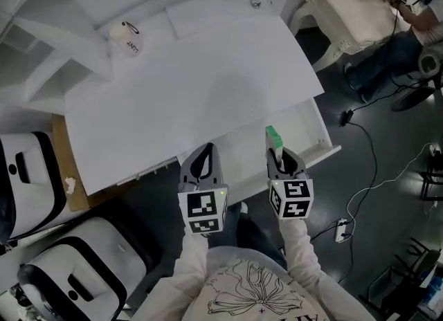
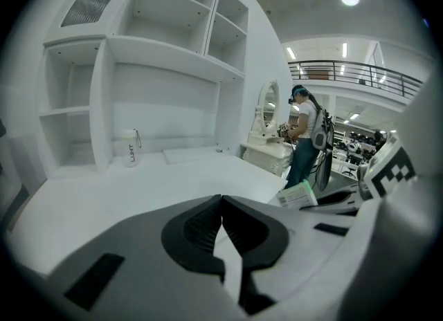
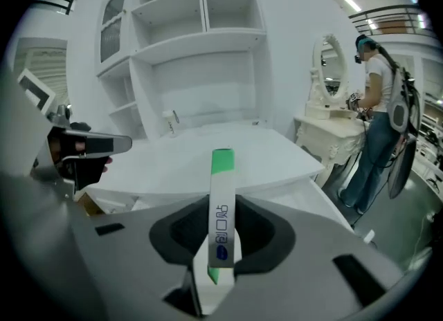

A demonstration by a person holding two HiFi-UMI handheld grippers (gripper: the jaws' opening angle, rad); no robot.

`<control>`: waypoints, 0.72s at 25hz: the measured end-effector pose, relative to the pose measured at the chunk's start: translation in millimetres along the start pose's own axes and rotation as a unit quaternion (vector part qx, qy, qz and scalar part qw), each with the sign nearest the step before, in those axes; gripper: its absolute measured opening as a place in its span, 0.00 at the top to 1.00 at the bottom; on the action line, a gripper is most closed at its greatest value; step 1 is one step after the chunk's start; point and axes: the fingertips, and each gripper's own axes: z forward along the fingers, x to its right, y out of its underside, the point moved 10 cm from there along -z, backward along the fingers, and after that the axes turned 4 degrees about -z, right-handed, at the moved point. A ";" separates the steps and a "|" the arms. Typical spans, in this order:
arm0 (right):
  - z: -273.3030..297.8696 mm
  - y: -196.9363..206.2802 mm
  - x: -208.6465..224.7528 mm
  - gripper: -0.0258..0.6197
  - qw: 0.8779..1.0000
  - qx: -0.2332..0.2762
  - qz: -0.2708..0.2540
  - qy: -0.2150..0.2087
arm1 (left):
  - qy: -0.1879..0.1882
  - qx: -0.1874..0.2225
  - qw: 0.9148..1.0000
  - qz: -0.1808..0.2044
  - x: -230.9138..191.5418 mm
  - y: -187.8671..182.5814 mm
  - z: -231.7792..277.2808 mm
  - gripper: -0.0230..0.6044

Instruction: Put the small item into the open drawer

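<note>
Small item (image 3: 221, 209): slim flat box, white with green ends and blue print on its narrow face. It stands on edge, clamped between the jaws of the right tool (image 1: 275, 150), green tip pointing forward, over the drawer in the head view.

Open drawer (image 1: 322, 140): white and shallow, pulled out from beneath the front edge of the counter (image 1: 208, 84).

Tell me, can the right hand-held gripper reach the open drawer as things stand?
Probably yes. The right hand-held gripper, shut on the small green and white box, seems to hang right above the open drawer, and nothing stands between them.
</note>
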 end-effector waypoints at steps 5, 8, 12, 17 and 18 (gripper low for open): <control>34.3 13.0 -5.0 0.82 0.994 -0.080 -0.057 -0.053 | 0.000 -0.018 1.000 -0.008 -6.9 11.6 12.8 0.96; 53.5 19.3 -7.4 0.82 0.985 -0.120 -0.102 -0.075 | -0.002 -0.026 1.000 -0.012 -10.2 17.0 18.5 0.96; 83.1 34.8 -9.4 0.82 0.966 -0.178 -0.148 -0.112 | -0.005 -0.036 0.999 -0.018 -15.5 23.3 24.9 0.96; 113.1 50.9 -14.2 0.82 0.930 -0.239 -0.236 -0.147 | -0.008 -0.043 0.999 -0.024 -21.7 27.4 31.5 0.96; 117.4 53.6 -14.7 0.82 0.925 -0.247 -0.244 -0.151 | -0.009 -0.044 0.999 -0.025 -22.7 28.2 32.4 0.96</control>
